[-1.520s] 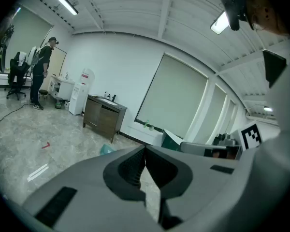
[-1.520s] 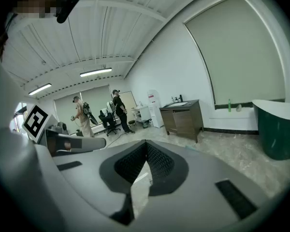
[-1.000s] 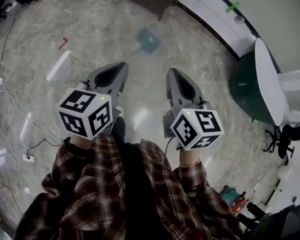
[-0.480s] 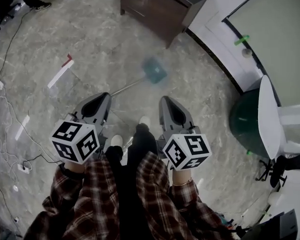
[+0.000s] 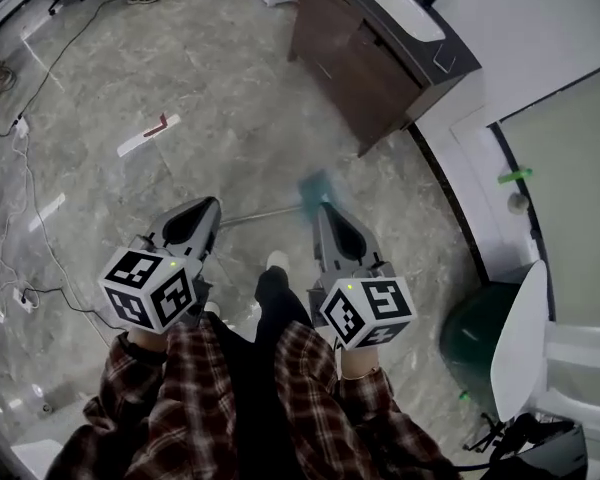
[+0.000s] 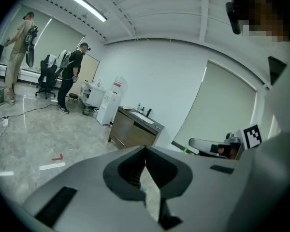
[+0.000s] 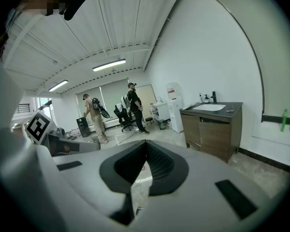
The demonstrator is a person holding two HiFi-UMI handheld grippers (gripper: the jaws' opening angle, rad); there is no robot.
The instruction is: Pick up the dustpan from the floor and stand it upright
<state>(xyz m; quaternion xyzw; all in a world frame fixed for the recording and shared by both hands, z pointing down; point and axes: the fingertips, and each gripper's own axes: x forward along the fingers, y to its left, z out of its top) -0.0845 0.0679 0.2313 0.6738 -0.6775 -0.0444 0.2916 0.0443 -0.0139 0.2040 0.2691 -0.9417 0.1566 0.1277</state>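
Grey marbled floor fills most of the head view, with a dark wood sink cabinet against the white wall and a white tape strip lying well off to the left. We hold the left tool and the right tool out above the floor in front of us. Each has its jaws pressed together at the tips, with nothing between them. The teal dustpan lies on the floor, blurred, its pan just past the right tool's tip. Its long handle runs leftward between the two tools. Far back in the room stands a person in dark clothes.
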